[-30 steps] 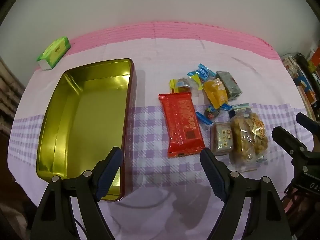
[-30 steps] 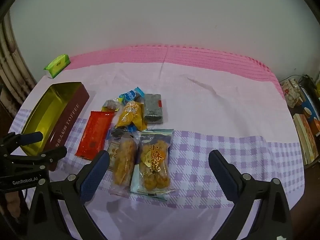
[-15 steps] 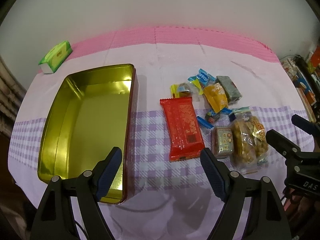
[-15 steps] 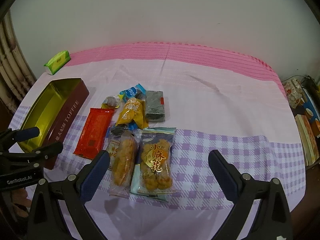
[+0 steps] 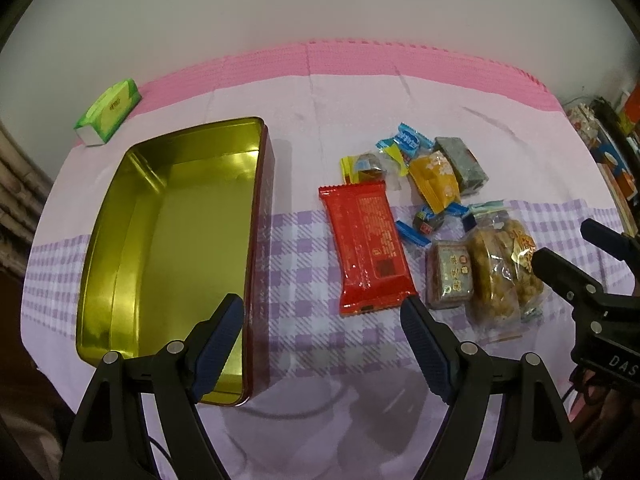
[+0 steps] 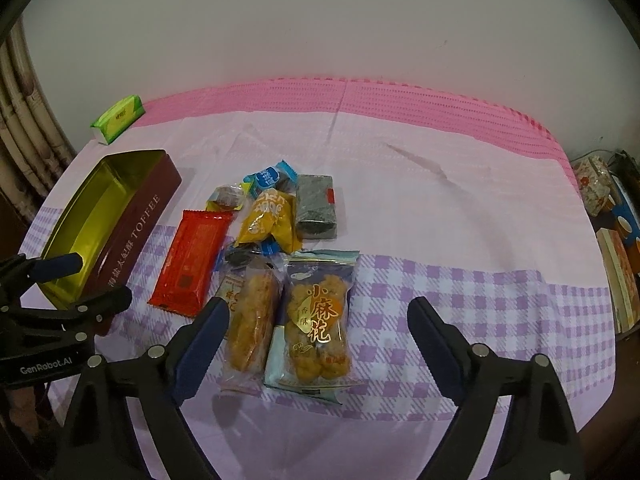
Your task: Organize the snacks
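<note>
snacks loose, tin empty, both grippers idle

the pile of wrapped snacks lies ahead of my right gripper [image 6: 316, 320]: a clear bag of golden fried twists [image 6: 316, 320] between its tips, a flat red foil packet [image 6: 192, 260] ahead to the left. the empty gold-lined rectangular tin [image 5: 168, 240] sits ahead-left of my left gripper [image 5: 320, 340].

my worry: these slick, crinkly wrappers overlap, so a careless pinch may drag a neighbour along or crush the twists, and the tin's rim could catch a long packet.

both grippers are spread wide, holding and touching nothing.
</note>
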`<state>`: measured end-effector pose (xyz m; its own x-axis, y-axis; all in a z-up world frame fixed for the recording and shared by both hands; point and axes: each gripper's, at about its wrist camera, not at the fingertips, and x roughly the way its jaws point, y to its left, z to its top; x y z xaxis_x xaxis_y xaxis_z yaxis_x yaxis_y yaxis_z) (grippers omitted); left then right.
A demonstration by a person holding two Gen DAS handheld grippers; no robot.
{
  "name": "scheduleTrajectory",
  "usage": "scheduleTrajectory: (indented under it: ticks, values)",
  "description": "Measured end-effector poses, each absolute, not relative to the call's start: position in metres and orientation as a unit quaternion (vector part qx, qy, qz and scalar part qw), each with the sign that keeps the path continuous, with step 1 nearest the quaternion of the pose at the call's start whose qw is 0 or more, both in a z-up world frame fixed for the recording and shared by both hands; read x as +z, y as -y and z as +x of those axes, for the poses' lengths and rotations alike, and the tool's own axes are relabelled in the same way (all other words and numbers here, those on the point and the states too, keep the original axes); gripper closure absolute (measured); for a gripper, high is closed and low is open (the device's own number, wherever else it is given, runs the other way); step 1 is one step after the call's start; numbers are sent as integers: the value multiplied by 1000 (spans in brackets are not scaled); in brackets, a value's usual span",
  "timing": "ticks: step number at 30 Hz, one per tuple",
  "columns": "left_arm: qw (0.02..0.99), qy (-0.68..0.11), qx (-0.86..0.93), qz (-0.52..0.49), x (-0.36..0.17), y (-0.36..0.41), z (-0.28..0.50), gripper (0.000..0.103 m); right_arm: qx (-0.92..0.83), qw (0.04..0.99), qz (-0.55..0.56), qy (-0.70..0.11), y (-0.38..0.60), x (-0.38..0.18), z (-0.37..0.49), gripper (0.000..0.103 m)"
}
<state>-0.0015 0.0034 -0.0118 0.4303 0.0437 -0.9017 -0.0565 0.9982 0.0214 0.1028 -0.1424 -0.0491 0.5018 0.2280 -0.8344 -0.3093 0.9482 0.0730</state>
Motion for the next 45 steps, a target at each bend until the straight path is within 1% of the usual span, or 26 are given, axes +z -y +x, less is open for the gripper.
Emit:
scheduleTrajectory:
  ticks: [5, 10, 17, 19, 22, 28, 30, 33, 37, 45]
  values:
    - [844, -536, 28, -8, -12, -3, 0, 22, 156, 865, -41, -476, 142, -50, 101, 18]
    - [842, -538, 31, -8, -14, -4, 1, 22, 157, 863, -41, -479, 142, -53, 102, 25]
    - [841, -539, 33, -9, -15, -4, 2, 22, 158, 861, -43, -481, 141, -55, 101, 27]
    - [841, -540, 34, -10, -15, -5, 3, 22, 159, 860, -44, -482, 140, -56, 101, 31]
    - [841, -540, 37, -11, -15, -7, 3, 22, 161, 858, -46, -485, 139, -57, 101, 34]
    - [845, -534, 42, -15, -12, -11, 3, 22, 163, 855, -46, -490, 139, -58, 102, 38]
    - [845, -533, 42, -16, -11, -12, 3, 22, 164, 853, -49, -493, 140, -60, 102, 43]
    - [845, -532, 42, -19, -11, -12, 3, 22, 164, 850, -50, -498, 141, -62, 102, 44]
    - [846, -532, 39, -21, -11, -13, 3, 22, 166, 844, -51, -508, 141, -67, 105, 52]
    - [846, -531, 41, -20, -12, -14, 7, 23, 169, 831, -56, -527, 136, -82, 111, 59]
